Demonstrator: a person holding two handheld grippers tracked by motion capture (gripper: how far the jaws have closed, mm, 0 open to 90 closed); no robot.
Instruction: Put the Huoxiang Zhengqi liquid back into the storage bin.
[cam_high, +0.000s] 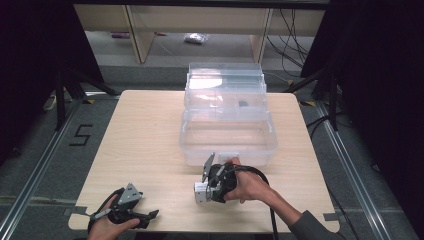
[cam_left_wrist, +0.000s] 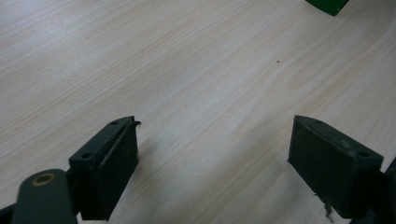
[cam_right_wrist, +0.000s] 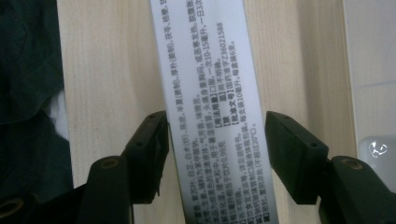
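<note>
A white carton (cam_right_wrist: 205, 93) with black printed text lies on the wooden table (cam_high: 145, 145), just in front of a clear plastic box. In the high view this carton (cam_high: 200, 192) sits under my right gripper (cam_high: 209, 189), which a hand holds from the right. In the right gripper view the right gripper (cam_right_wrist: 215, 142) straddles the carton, its jaws a sliver off each side. My left gripper (cam_high: 148, 217) rests at the table's near left corner; in the left gripper view the left gripper (cam_left_wrist: 215, 158) stands wide open over bare wood.
The clear plastic box (cam_high: 186, 146) stands at mid-table with its lid (cam_high: 225, 82) raised at the back. A green corner of something (cam_left_wrist: 329, 4) shows far off in the left gripper view. Dark cloth (cam_right_wrist: 28, 93) lies left of the carton.
</note>
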